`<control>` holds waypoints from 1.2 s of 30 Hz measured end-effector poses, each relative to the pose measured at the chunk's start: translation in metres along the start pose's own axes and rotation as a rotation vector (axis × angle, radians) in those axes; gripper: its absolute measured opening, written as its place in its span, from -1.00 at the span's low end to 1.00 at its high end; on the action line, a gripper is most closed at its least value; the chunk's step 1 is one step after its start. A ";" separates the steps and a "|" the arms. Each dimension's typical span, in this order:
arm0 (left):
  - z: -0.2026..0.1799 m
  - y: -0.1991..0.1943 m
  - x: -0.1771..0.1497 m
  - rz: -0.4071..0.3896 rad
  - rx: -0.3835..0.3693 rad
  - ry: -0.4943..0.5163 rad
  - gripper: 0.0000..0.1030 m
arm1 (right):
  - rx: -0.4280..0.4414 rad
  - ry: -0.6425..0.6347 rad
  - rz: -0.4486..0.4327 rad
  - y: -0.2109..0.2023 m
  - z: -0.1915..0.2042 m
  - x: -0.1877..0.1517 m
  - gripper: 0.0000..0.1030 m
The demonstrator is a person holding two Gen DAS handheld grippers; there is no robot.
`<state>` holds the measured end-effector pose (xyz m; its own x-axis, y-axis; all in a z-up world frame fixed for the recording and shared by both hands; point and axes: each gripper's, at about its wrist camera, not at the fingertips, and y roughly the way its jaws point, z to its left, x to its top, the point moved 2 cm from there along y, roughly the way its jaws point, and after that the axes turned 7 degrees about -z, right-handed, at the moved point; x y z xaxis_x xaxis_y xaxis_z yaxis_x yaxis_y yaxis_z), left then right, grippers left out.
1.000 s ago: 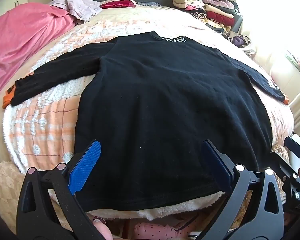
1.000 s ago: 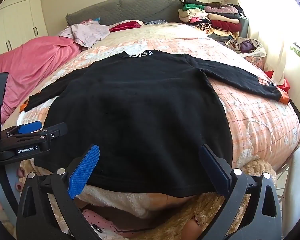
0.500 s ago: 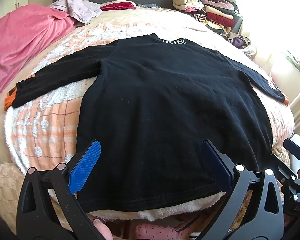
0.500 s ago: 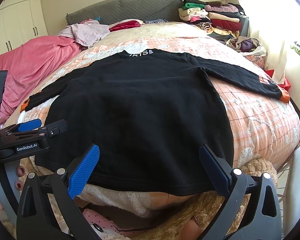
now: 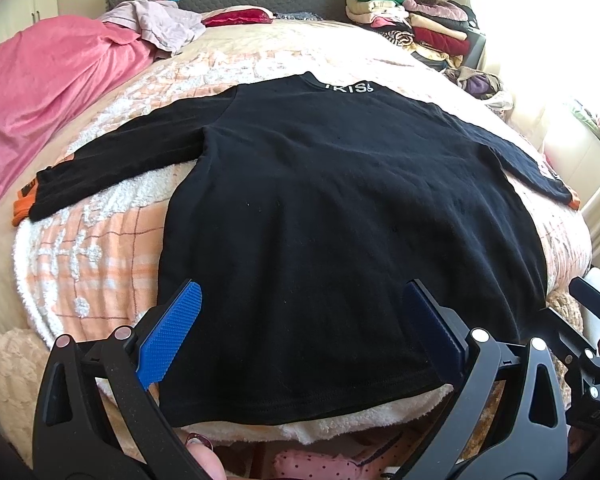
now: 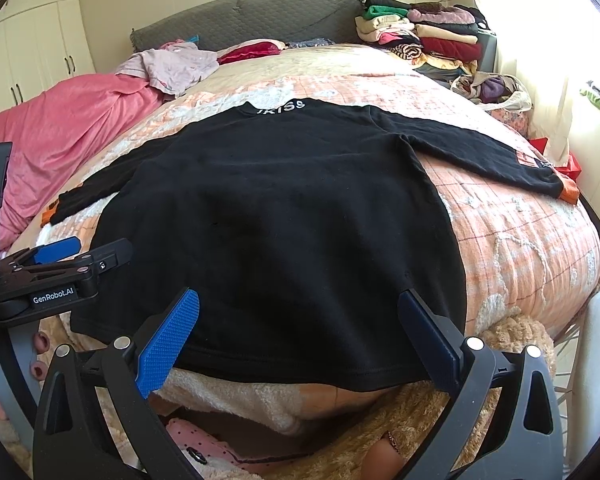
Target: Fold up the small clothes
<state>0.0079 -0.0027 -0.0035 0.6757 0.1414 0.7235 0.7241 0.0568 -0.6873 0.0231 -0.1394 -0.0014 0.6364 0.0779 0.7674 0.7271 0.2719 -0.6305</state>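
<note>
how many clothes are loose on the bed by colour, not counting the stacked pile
black: 1, the long-sleeved top spread flat
pink: 1, the crumpled sheet or garment at the left
pale lilac: 1, the rumpled piece near the headboard
dark red: 1, the folded item by the headboard
total: 4

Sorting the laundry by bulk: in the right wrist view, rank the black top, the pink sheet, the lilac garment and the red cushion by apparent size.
1. black top
2. pink sheet
3. lilac garment
4. red cushion

The last two lie farthest from the camera, so they may look smaller than they are.
</note>
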 end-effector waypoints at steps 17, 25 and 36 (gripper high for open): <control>-0.001 0.000 0.000 -0.001 0.001 -0.001 0.84 | 0.002 0.017 -0.003 0.003 -0.004 0.003 0.92; -0.003 0.010 0.004 0.016 0.000 -0.004 0.84 | -0.004 0.044 -0.007 0.009 -0.014 0.009 0.92; -0.013 0.030 0.019 0.030 0.009 0.009 0.84 | -0.026 0.107 -0.010 0.029 -0.041 0.028 0.92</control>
<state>0.0441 -0.0116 -0.0099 0.6984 0.1340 0.7031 0.7022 0.0617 -0.7093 0.0723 -0.1684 -0.0030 0.6519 -0.0285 0.7578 0.7392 0.2469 -0.6266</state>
